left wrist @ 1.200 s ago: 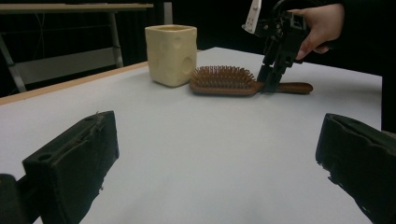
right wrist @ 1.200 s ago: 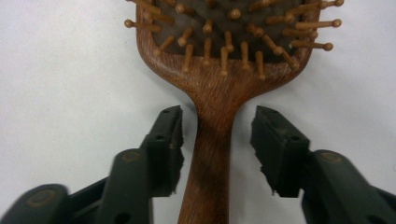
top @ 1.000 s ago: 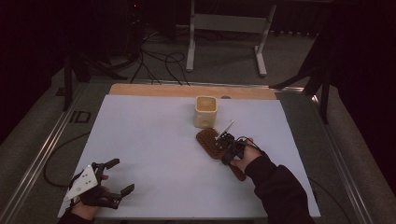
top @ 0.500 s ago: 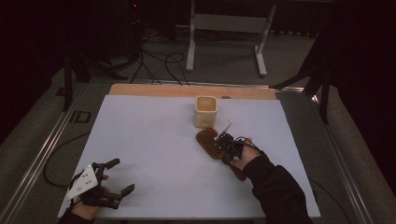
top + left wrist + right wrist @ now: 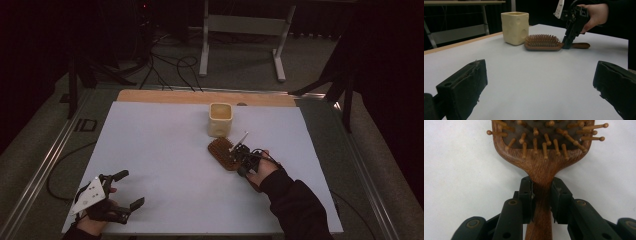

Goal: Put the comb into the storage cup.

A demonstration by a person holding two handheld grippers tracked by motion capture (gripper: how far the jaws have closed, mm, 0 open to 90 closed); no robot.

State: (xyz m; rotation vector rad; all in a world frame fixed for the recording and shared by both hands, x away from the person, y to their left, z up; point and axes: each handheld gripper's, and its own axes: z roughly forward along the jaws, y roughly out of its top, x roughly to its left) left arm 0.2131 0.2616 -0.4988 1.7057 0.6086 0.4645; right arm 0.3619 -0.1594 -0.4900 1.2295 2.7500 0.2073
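wooden hairbrush [image 5: 541, 152] lies bristles-up just beside the yellow cup [image 5: 220, 119]. right gripper [image 5: 541, 200] pinches its handle neck, likely to lift it. left gripper [image 5: 116, 192] rests spread, well apart from the brush.

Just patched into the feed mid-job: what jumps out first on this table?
The right gripper stands out: its jaws are clamped on the neck of a wooden paddle hairbrush lying bristles-up right of the table's centre. Just beyond the brush stands a cream, cheese-patterned cup. The left gripper rests open at the near left corner of the white tabletop, holding nothing.
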